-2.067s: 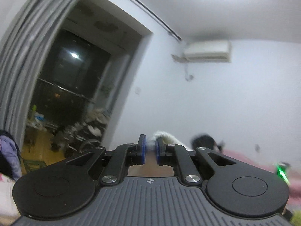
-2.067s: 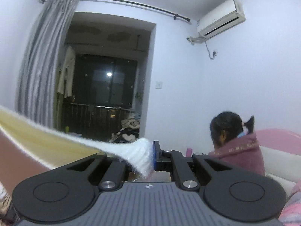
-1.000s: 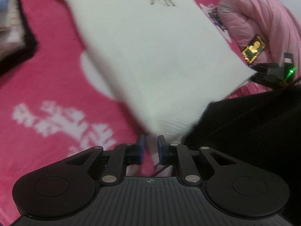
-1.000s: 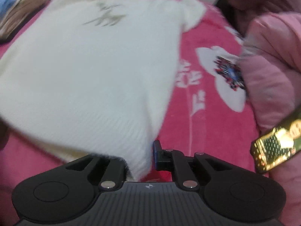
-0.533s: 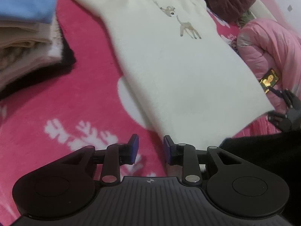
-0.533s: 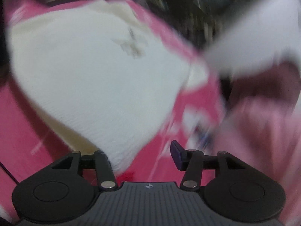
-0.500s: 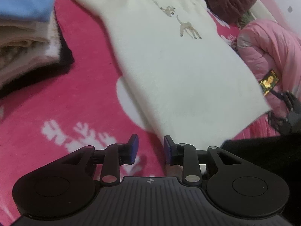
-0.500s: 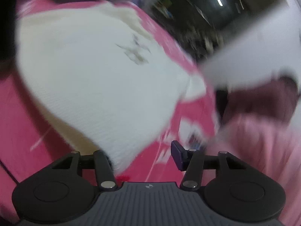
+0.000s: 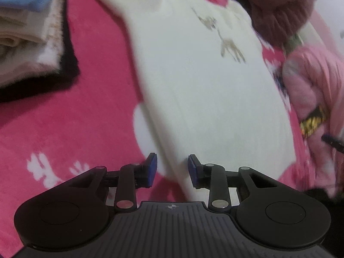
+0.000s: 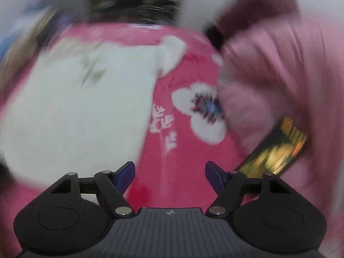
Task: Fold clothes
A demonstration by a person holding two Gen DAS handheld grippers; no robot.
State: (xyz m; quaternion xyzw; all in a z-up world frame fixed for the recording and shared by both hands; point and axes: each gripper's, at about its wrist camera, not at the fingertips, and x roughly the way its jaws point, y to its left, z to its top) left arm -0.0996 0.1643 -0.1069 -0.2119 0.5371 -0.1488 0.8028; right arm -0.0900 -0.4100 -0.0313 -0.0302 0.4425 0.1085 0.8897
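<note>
Now the white sweater (image 9: pixel 206 90) is lying spread flat on the pink blanket (image 9: pixel 71 129), running from the top centre of the left wrist view down to the lower middle, with small deer figures showing near its upper right. Its near hem is reaching down between the blue pads of the left gripper (image 9: pixel 172 167), whose jaws are standing apart without pressing on the knit; they have just been opening. At the upper left of that view a stack of folded clothes (image 9: pixel 28 28) is sitting on the blanket, and a pink padded jacket (image 9: pixel 314 81) is bunching up at the right edge. The right wrist view is blurring heavily: the sweater (image 10: pixel 77 107) is filling its left half, the blanket's white flower print is showing in the middle, and the jacket (image 10: pixel 279 75) is taking up the right. The right gripper (image 10: pixel 169 172) is hanging released, jaws wide and just opened further, with only blanket between them.
</note>
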